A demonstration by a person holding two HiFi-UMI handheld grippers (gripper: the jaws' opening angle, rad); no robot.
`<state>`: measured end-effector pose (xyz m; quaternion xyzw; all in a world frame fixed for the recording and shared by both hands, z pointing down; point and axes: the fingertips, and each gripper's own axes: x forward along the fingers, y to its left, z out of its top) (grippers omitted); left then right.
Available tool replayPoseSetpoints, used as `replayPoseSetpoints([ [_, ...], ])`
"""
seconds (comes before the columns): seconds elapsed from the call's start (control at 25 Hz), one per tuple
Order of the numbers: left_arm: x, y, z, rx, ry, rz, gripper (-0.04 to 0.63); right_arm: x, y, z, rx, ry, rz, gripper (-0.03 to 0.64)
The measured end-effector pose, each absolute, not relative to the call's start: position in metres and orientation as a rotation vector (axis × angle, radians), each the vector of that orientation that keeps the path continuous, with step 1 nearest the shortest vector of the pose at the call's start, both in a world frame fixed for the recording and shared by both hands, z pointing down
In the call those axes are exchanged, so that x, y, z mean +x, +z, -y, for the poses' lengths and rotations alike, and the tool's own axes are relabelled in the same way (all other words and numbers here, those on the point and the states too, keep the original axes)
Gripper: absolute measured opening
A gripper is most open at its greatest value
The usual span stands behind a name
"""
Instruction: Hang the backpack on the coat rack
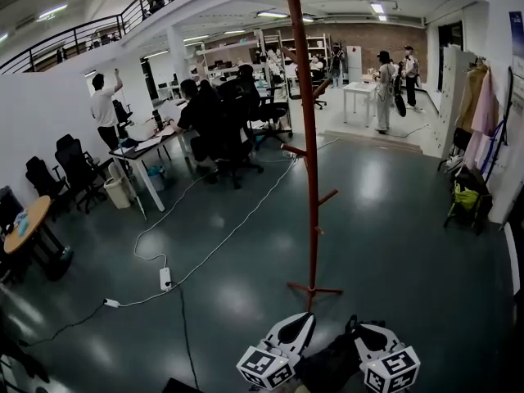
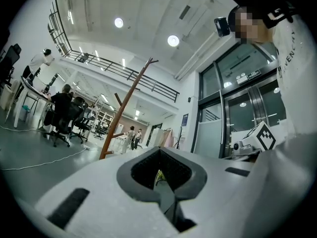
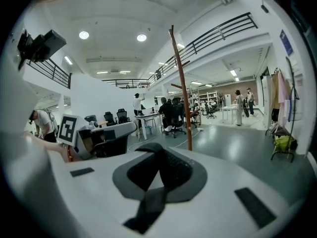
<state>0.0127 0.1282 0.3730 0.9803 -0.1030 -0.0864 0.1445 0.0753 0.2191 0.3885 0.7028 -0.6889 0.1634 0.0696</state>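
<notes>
The coat rack (image 1: pixel 309 162) is a tall red-brown pole with short angled pegs, standing on the grey floor just ahead of me; it also shows as the coat rack (image 2: pixel 124 108) and the coat rack (image 3: pixel 182 93) in the gripper views. At the bottom of the head view the black backpack (image 1: pixel 327 368) hangs low between both grippers, short of the rack's base. My left gripper (image 1: pixel 296 324) (image 2: pixel 161 175) is shut, with a thin dark strap (image 2: pixel 171 213) pinched low in its jaws. My right gripper (image 1: pixel 362 331) (image 3: pixel 161 170) is shut on a black strap (image 3: pixel 151 205).
A white cable and power strip (image 1: pixel 164 278) run across the floor left of the rack. Desks with seated people (image 1: pixel 205 121) and office chairs fill the left. A clothes rail with garments (image 1: pixel 479 113) stands at the right wall. People stand at the back (image 1: pixel 383 88).
</notes>
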Motion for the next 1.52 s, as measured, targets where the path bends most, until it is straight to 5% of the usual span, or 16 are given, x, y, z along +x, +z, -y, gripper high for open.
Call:
replayPoseSetpoints([
  [1.52, 0.166, 0.418, 0.132, 2.798, -0.191, 0.406, 0.009, 0.225, 0.433, 0.059, 1.994, 0.583, 2.076, 0.034],
])
